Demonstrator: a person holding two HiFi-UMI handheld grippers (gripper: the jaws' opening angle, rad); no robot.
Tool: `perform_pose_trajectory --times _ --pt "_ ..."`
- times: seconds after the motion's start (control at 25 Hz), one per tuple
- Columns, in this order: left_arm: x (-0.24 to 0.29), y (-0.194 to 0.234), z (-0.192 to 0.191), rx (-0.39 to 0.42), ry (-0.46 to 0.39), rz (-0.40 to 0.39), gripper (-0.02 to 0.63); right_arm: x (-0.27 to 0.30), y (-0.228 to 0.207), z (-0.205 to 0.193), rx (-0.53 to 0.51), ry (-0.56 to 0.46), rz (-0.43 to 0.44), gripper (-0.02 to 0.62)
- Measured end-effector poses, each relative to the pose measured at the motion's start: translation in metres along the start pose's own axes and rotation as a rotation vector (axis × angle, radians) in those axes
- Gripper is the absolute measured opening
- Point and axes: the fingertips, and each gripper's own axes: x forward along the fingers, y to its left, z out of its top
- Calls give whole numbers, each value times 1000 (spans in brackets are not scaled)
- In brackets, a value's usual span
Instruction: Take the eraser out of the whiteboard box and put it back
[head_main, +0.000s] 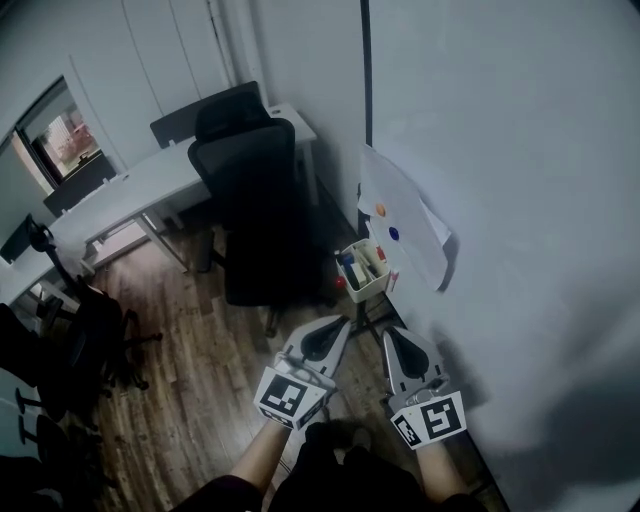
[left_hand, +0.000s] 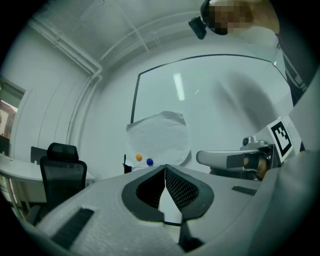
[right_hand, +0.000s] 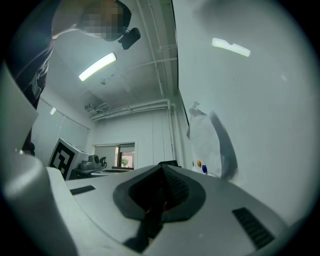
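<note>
The white whiteboard box (head_main: 362, 271) hangs on the whiteboard (head_main: 520, 150) below a sheet of paper (head_main: 400, 215). It holds markers and other small items, and I cannot pick out the eraser among them. My left gripper (head_main: 342, 323) and right gripper (head_main: 392, 333) sit side by side just short of the box, both pointing toward it and apart from it. In the left gripper view the left gripper (left_hand: 165, 168) has its jaws pressed together with nothing between them. The right gripper (right_hand: 161, 167) also looks shut and empty.
A black office chair (head_main: 248, 200) stands left of the box in front of a white desk (head_main: 130, 190). Orange (head_main: 380, 210) and blue (head_main: 394, 233) magnets pin the paper. More chairs (head_main: 70, 350) stand on the wood floor at the left.
</note>
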Motion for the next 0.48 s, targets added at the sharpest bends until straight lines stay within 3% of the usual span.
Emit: perform_pose_trajectory --times 0.48 --pt "47 51 -62 -46 80 -104 6 52 -41 -60 51 41 -170 3"
